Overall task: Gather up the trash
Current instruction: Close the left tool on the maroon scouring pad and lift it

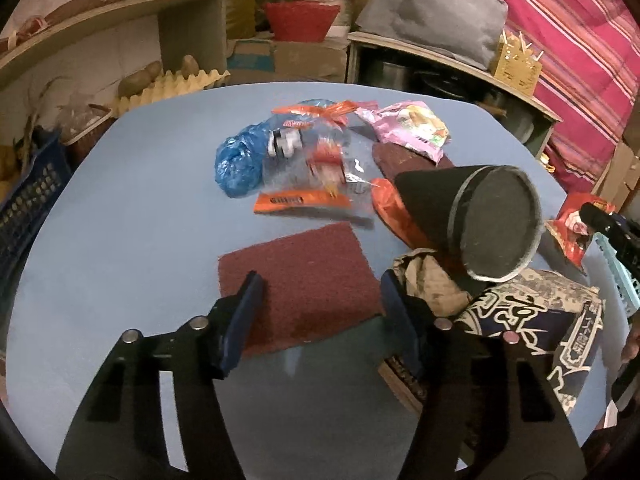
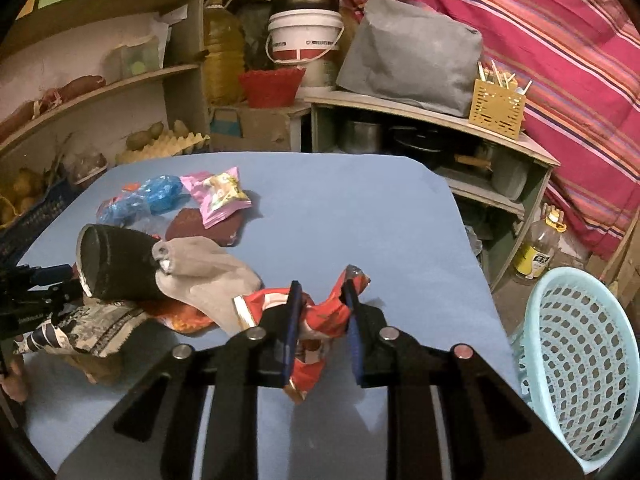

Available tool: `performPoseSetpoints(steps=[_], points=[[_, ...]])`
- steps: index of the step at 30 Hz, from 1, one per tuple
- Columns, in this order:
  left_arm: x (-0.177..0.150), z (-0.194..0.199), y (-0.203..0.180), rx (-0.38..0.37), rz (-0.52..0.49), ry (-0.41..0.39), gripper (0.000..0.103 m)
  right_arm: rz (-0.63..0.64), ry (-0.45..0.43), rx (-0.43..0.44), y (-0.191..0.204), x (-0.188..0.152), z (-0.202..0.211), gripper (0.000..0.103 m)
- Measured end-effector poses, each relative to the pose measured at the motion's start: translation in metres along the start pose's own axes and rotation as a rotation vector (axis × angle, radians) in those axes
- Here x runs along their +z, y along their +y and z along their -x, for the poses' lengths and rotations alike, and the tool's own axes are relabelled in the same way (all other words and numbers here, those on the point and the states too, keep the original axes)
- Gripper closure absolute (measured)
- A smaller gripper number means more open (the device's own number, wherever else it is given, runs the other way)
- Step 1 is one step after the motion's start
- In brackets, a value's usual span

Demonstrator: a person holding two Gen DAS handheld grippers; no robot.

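My right gripper is shut on a crumpled red snack wrapper, held just above the blue table. My left gripper stands open over a maroon scouring pad, and its pads do not press on it. Farther back lie a blue plastic bag, a clear and orange wrapper, a pink snack packet and an orange bag. The pink packet and the blue bag also show in the right wrist view.
A black cone-shaped felt thing lies on its side by a grey sock and a patterned cloth. A light blue perforated basket stands off the table's right edge. Shelves, buckets and a striped cloth crowd the back.
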State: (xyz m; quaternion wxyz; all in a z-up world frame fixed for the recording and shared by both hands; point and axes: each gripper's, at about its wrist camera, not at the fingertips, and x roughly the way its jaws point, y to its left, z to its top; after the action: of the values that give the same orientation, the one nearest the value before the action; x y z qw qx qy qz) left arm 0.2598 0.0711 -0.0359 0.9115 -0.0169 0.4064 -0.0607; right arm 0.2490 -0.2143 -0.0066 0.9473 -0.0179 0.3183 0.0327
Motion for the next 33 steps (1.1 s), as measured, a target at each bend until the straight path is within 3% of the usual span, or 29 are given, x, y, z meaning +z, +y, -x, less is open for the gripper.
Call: performPoseSetpoints(steps=[3, 9, 11, 12, 16, 25, 33], points=[[0.0, 0.003, 0.0, 0.0, -0.011, -0.008, 0.052, -0.007, -0.004, -0.004, -0.005, -0.002, 0.002, 0.082], [-0.001, 0.01, 0.008, -0.014, 0.018, 0.0, 0.051, -0.001, -0.004, -0.009, -0.008, -0.004, 0.003, 0.082], [-0.003, 0.012, 0.011, 0.008, 0.025, -0.001, 0.032, 0.003, -0.001, -0.007, -0.008, -0.006, 0.003, 0.082], [-0.005, 0.014, 0.012, 0.025, 0.031, -0.01, 0.018, 0.005, -0.001, -0.007, -0.008, -0.006, 0.003, 0.082], [-0.01, 0.02, 0.017, 0.018, 0.057, -0.031, 0.005, 0.008, -0.002, -0.008, -0.007, -0.006, 0.003, 0.082], [-0.01, -0.007, 0.027, 0.072, 0.168, 0.053, 0.005, 0.006, 0.007, 0.006, -0.007, -0.005, 0.003, 0.082], [-0.004, -0.023, 0.02, 0.126, 0.1, 0.114, 0.005, 0.005, 0.013, 0.011, -0.009, -0.006, 0.001, 0.082]])
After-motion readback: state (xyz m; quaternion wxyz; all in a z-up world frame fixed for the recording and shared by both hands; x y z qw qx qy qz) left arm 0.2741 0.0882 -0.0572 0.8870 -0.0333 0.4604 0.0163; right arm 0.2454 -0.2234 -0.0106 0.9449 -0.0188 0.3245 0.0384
